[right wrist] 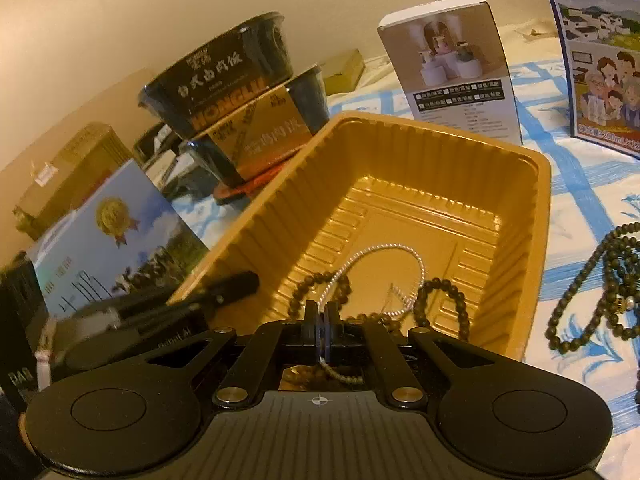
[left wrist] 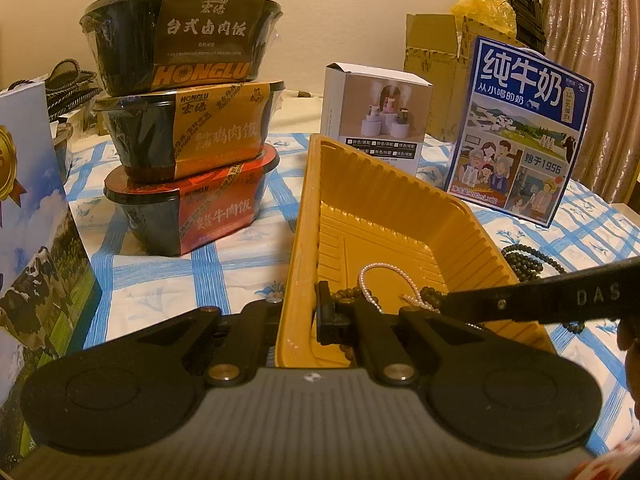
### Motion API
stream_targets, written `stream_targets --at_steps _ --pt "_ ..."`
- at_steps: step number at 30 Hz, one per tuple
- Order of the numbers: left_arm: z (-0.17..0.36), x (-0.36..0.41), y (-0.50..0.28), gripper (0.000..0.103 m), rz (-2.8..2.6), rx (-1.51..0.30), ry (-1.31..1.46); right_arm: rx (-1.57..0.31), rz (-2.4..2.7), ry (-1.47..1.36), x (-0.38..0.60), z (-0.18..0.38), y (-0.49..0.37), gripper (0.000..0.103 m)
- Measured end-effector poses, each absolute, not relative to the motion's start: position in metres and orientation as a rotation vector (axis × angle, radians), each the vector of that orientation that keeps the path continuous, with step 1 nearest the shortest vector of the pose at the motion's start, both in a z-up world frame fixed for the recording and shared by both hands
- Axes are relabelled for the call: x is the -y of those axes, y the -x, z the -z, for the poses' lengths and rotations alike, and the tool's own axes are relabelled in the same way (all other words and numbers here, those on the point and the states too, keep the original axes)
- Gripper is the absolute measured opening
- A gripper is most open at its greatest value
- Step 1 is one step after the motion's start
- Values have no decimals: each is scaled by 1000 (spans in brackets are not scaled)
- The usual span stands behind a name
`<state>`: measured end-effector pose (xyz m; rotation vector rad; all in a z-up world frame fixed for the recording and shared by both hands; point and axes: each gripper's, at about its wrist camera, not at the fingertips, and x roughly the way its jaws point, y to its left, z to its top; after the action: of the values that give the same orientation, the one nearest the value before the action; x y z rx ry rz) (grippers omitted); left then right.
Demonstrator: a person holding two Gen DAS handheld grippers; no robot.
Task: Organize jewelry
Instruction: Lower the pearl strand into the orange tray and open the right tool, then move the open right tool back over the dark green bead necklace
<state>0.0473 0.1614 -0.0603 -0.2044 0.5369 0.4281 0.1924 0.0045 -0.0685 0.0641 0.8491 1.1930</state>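
Up front in the left wrist view, the left gripper is clamped on the near wall of the gold plastic tray, one finger outside, one inside. Within the tray lie a pearl strand and a dark bead bracelet, partly hidden by the fingers. From the right, the right gripper reaches in over the tray rim, with "DAS" legible on its black body. Three stacked meal bowls carry "HONGLU"; the blue milk carton reads "1956". Beside the tray, a dark bead necklace rests on the blue-checked tablecloth, partly cut off behind the right gripper.

Seen from the right wrist view, the right gripper points down into the tray with its jaws together, pinching the pearl strand, which runs between them and loops across the tray floor. The bracelet curls just beside it. Blurred at left, the left gripper sits at the tray's edge. The necklace lies outside, right of the tray, cut off by the frame.
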Motion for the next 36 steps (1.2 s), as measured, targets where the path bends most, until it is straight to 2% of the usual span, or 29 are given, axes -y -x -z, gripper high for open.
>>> stream_targets --at_steps 1,2,3,5,6,22,36 --pt "60 -162 -47 4 -428 -537 204 -847 -1193 -63 -2 69 -192 7" --pt "60 -162 -47 4 -428 -537 204 -846 -1196 -65 -1 68 -191 15" --pt "60 -162 -47 4 -428 -538 204 -844 -1196 -69 1 68 -191 29" --pt "60 -161 -47 4 -428 -537 203 -832 -1185 -79 6 67 -190 46" --pt "60 -162 -47 4 -428 -537 203 -828 -1180 -87 8 66 -189 48" --pt "63 -161 -47 4 -435 -545 195 -834 -1129 -125 41 69 -190 48" --pt "62 -161 -47 4 -434 -548 196 -803 -942 -100 122 79 -216 48"
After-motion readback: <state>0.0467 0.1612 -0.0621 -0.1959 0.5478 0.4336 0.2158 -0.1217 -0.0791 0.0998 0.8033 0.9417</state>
